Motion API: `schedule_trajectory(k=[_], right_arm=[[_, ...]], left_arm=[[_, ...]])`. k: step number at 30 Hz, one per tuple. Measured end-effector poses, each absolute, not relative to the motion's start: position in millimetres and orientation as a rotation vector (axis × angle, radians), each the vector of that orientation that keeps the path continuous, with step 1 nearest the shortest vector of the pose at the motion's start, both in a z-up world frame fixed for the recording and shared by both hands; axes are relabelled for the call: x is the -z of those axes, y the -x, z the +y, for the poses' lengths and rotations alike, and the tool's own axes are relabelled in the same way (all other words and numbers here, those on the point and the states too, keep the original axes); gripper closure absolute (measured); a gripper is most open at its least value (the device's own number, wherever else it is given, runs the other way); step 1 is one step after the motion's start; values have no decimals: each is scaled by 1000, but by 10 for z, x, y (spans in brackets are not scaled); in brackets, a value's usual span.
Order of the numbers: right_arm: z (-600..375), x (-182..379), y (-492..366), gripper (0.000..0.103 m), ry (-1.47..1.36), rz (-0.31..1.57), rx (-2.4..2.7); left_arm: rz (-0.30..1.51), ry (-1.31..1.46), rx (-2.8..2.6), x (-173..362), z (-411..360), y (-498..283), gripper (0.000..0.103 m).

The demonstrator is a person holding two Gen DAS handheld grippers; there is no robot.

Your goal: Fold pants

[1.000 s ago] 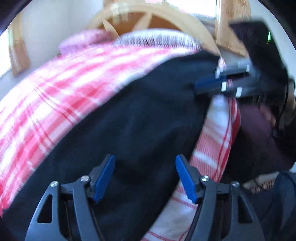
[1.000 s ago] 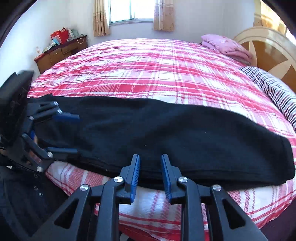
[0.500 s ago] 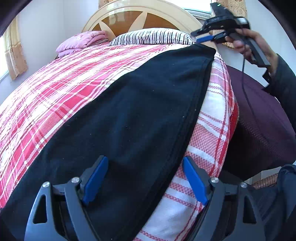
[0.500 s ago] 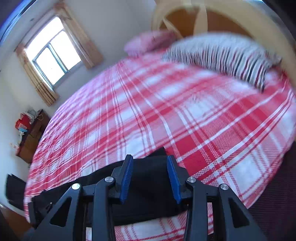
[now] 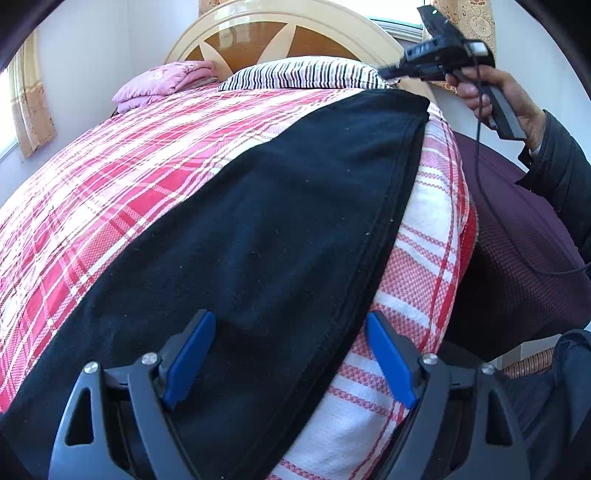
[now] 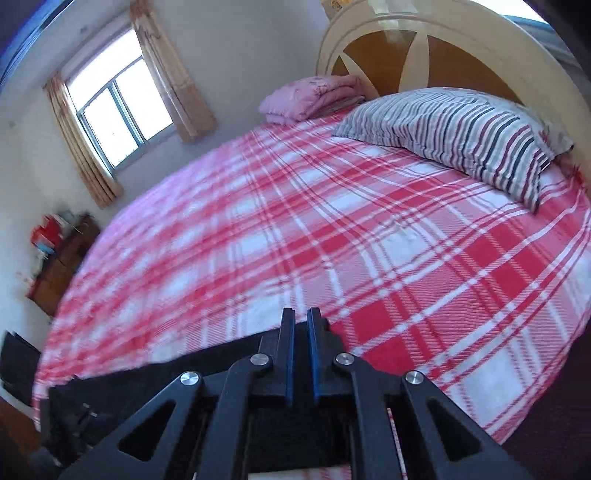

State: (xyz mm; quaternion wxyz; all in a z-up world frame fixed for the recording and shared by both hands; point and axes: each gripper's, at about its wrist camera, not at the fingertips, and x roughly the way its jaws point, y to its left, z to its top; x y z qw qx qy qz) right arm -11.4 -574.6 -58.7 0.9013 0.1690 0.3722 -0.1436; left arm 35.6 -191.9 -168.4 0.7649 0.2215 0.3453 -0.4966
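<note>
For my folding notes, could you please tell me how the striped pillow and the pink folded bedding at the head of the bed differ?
The striped pillow bears dark and pale stripes; the pink folded bedding is plain pink with a faint print. The pillow is one plump cushion lying flat, and looks larger; the bedding is folded into stacked layers. The pillow lies nearer the right wrist camera, the bedding further along the headboard. Both rest on the red plaid bedspread, apart from the black pants.

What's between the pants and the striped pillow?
Only bare plaid sheet between the pants and the pillow, in the right wrist view.
</note>
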Motion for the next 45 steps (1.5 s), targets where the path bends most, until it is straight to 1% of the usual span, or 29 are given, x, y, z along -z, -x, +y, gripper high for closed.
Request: schedule_trajectory(k=[3,5,8,11,15,17,19,21,23,24,26,29,34,36,38,39,40,43,45], right_arm=[[-5768,653,175,96,-316,765,358],[-5679,538,349,96,-349,699,311],[-5338,391,486,96,-272,640,205],[-5116,550,415,94,-257,750,137],[-5303,916,399,93,-281,874,290],[-5408,930,512,93,-378,841,269],[-5320,860,553,93,-348,835,292],[-5052,764,551,84,-248,813,285],[-4802,684,457,57,-210,810,208],[-4571,650,381,54,-188,806,136],[-4182,640,273,54,-148,811,29],[-3415,739,65,54,-65,846,-161],[-2400,1070,-163,54,3,919,-390],[-2139,1205,-199,54,20,943,-449],[-1882,1365,-206,54,36,978,-503],[-1795,1476,-218,54,44,1016,-518],[-1773,1566,-243,54,52,1043,-523],[-1658,1586,-144,54,141,1021,-510],[-1664,1477,-122,54,109,1010,-531]], left_arm=[[750,-478,1081,1670,-1898,-368,16],[754,-463,1082,1642,-1866,-384,16],[750,-413,1085,1576,-1808,-424,16],[719,-402,1074,1500,-1765,-428,16],[674,-393,1031,1360,-1556,-481,16],[673,-380,987,1319,-1362,-555,16],[672,-369,925,1293,-1103,-640,16],[685,-356,851,1292,-792,-742,16],[692,-351,778,1308,-505,-809,16],[696,-343,745,1315,-354,-839,16],[712,-316,690,1348,-91,-897,16],[740,-261,652,1447,104,-931,16],[769,-250,706,1650,8,-795,16],[803,-283,737,1770,-109,-707,15],[791,-327,734,1837,-158,-619,9],[792,-329,745,1863,-171,-574,4],[802,-327,753,1878,-176,-543,2],[812,-363,766,1880,-191,-438,1],[814,-353,777,1816,-147,-425,1]])
